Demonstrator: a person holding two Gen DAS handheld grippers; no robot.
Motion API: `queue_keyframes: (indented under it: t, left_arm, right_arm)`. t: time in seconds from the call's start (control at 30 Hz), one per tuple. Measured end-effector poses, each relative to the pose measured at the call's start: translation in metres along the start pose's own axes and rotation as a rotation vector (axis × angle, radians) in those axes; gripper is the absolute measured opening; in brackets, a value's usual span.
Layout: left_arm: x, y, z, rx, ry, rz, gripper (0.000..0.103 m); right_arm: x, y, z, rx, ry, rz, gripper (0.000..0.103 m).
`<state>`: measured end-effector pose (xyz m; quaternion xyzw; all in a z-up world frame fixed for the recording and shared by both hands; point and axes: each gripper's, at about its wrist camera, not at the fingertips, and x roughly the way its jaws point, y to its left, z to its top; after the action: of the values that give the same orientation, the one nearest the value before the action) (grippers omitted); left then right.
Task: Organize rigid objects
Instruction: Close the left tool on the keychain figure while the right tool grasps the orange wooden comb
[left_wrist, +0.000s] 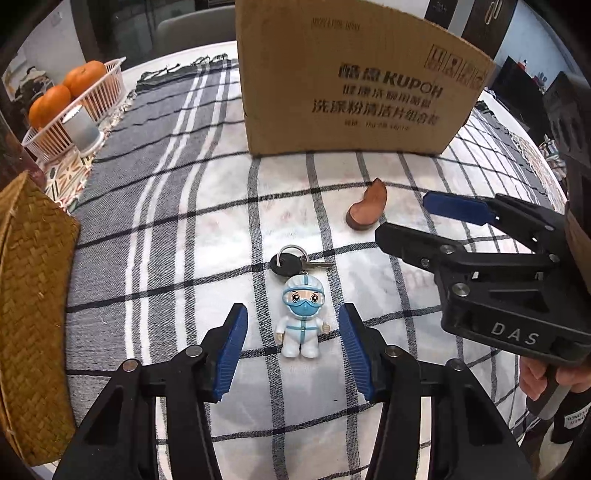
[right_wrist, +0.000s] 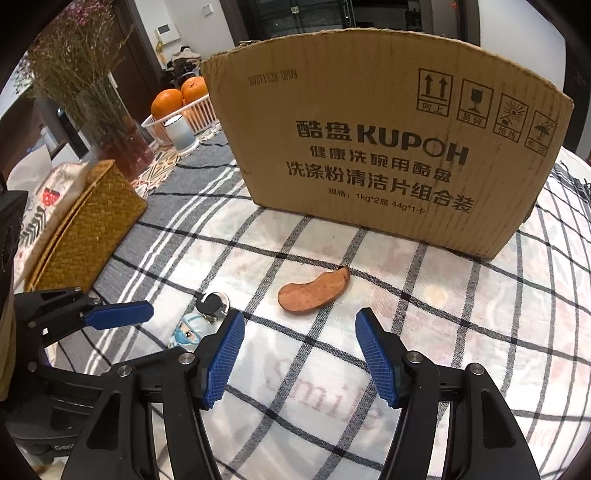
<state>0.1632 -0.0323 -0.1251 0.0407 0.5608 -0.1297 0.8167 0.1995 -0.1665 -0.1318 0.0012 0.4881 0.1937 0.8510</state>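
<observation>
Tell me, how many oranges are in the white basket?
2 that I can see: one orange on the left and another orange right beside it, both in the white basket behind the cardboard box. More may hide behind them.

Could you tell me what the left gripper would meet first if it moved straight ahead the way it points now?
Probably the figurine keychain: it lies on the checked cloth directly between the left gripper's open fingers. Depth is hard to judge in this fisheye view.

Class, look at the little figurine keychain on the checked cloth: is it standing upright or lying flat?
Lying flat. The figurine keychain rests on its back on the cloth, face up, key and ring beyond its head, between the open left gripper fingers.
</observation>
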Motion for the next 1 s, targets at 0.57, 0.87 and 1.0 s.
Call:
queue_keyframes:
  t: [0.57,0.87,1.0]
  left_arm:
    - [0.023,0.007,0.006,-0.031,0.023,-0.002,0.039]
    - [0.023,0.013,0.007,-0.057,0.008,-0.014,0.027]
    - [0.023,0.014,0.007,-0.069,0.002,-0.017,0.027]
  right_arm:
    - [0.029,0.003,0.009,-0.108,0.023,-0.02,0.064]
    - [0.041,0.012,0.008,-0.17,0.023,-0.066,0.054]
    - [0.042,0.012,0.007,-0.166,0.017,-0.072,0.039]
